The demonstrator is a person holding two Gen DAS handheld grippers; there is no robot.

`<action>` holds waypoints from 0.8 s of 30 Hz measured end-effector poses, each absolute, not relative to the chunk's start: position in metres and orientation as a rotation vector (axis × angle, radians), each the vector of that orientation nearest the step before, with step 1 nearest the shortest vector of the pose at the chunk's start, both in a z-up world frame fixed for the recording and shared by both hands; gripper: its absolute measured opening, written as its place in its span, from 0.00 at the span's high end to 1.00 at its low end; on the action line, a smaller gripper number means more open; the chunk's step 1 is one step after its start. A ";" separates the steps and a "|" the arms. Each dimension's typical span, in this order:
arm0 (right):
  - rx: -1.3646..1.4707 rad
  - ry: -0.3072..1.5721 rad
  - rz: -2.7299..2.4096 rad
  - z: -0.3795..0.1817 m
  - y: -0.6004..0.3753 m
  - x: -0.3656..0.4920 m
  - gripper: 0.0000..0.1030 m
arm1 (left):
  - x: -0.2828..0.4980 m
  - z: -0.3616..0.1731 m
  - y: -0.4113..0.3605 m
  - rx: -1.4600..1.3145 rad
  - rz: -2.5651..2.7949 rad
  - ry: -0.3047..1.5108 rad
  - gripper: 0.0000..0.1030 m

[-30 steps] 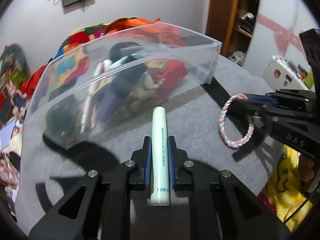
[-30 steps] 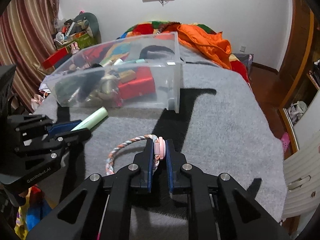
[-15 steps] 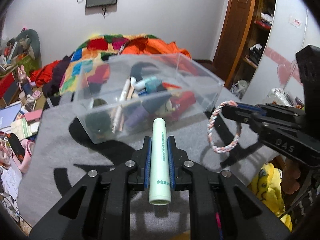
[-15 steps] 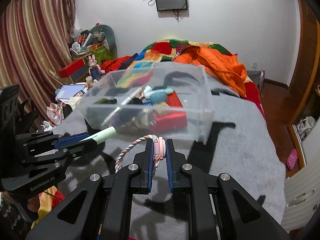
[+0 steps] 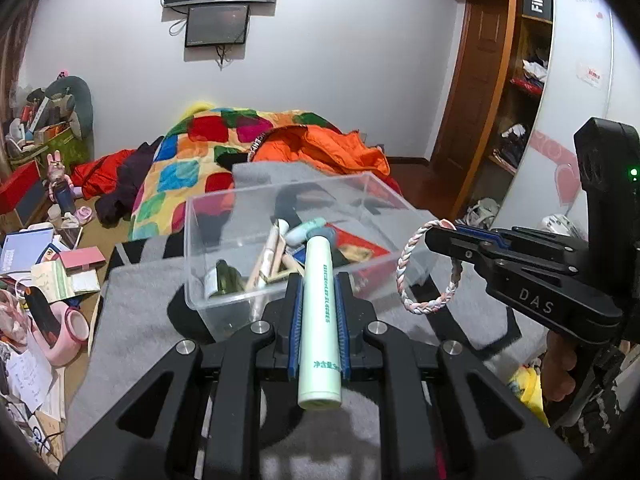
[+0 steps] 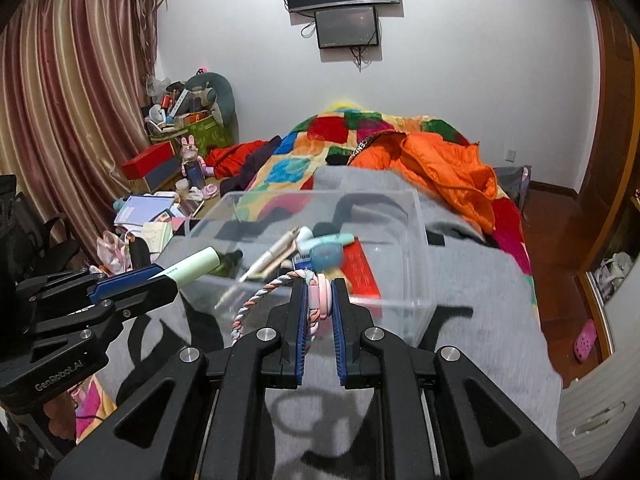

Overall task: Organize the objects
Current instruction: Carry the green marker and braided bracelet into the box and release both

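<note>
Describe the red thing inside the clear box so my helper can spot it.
On the grey blanket sits a clear plastic box. Along its right side lies a flat red packet, beside the pale tubes and pens; it is the only red, flat item there.

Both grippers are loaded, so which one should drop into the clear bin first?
Left, probably. The left gripper holds the pale green tube with its tip already over the near wall of the clear bin. The right gripper, shut on the braided hair tie, sits off the bin's right side.
</note>
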State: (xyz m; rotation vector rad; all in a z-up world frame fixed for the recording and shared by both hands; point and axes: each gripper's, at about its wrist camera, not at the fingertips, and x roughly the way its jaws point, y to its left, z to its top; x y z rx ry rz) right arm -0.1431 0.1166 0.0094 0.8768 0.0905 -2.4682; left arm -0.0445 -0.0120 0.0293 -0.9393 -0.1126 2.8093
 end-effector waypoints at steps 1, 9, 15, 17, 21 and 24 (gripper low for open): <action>0.874 0.089 -2.470 0.011 0.115 -0.146 0.90 | -0.047 0.031 -0.014 -0.933 2.811 -0.120 0.86; 0.882 0.088 -2.459 0.012 0.103 -0.163 0.90 | -0.073 0.025 -0.023 -0.969 2.784 -0.175 0.86; 0.910 0.082 -2.443 0.008 0.091 -0.180 0.90 | -0.100 0.014 -0.026 -1.033 2.759 -0.236 0.86; 0.921 0.086 -2.440 0.005 0.086 -0.186 0.90 | -0.107 0.010 -0.026 -1.047 2.757 -0.238 0.86; 0.947 0.092 -2.445 -0.002 0.081 -0.198 0.90 | -0.120 0.004 -0.025 -1.075 2.749 -0.237 0.86; 0.975 0.063 -2.432 -0.007 0.081 -0.208 0.90 | -0.127 0.001 -0.025 -1.087 2.754 -0.229 0.86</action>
